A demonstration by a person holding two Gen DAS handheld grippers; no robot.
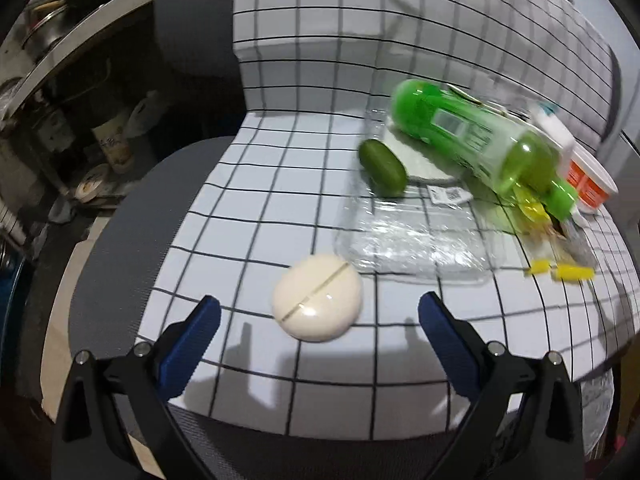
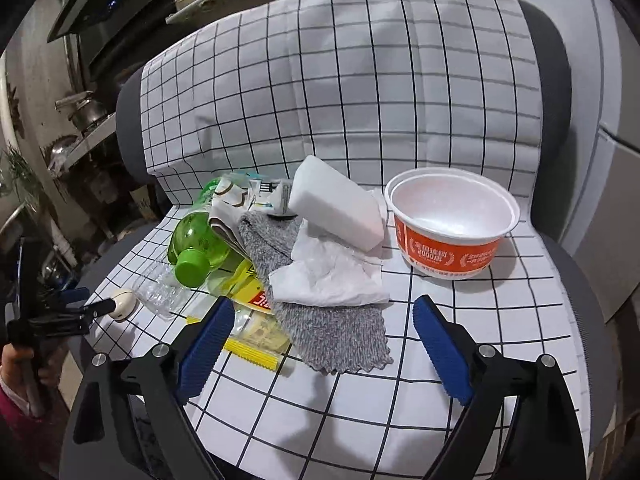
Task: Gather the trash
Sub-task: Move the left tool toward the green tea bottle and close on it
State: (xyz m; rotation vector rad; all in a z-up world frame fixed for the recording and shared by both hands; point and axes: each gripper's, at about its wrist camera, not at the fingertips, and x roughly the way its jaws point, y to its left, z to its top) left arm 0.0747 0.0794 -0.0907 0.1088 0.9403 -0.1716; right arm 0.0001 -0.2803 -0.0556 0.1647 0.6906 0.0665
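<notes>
Trash lies on a chair covered by a white grid cloth (image 1: pixel 280 208). In the left wrist view my left gripper (image 1: pixel 319 312) is open around a cream round disc (image 1: pixel 317 297), its fingers wide of it. Behind lie a clear plastic wrapper (image 1: pixel 412 240), a small dark green oval (image 1: pixel 382 167) and a green bottle (image 1: pixel 472 136). In the right wrist view my right gripper (image 2: pixel 320 316) is open above a grey knit cloth (image 2: pixel 328 320) and crumpled white paper (image 2: pixel 328 276). The green bottle (image 2: pixel 196 248), a white block (image 2: pixel 336 208) and an orange-and-white bowl (image 2: pixel 452 224) lie beyond.
Yellow snack packets (image 2: pixel 256 344) lie under the grey cloth. The left gripper (image 2: pixel 68 312) shows at the left edge of the right wrist view beside the cream disc (image 2: pixel 122 303). Cluttered kitchen shelves (image 1: pixel 80 120) stand left of the chair. The chair back (image 2: pixel 360 72) rises behind the pile.
</notes>
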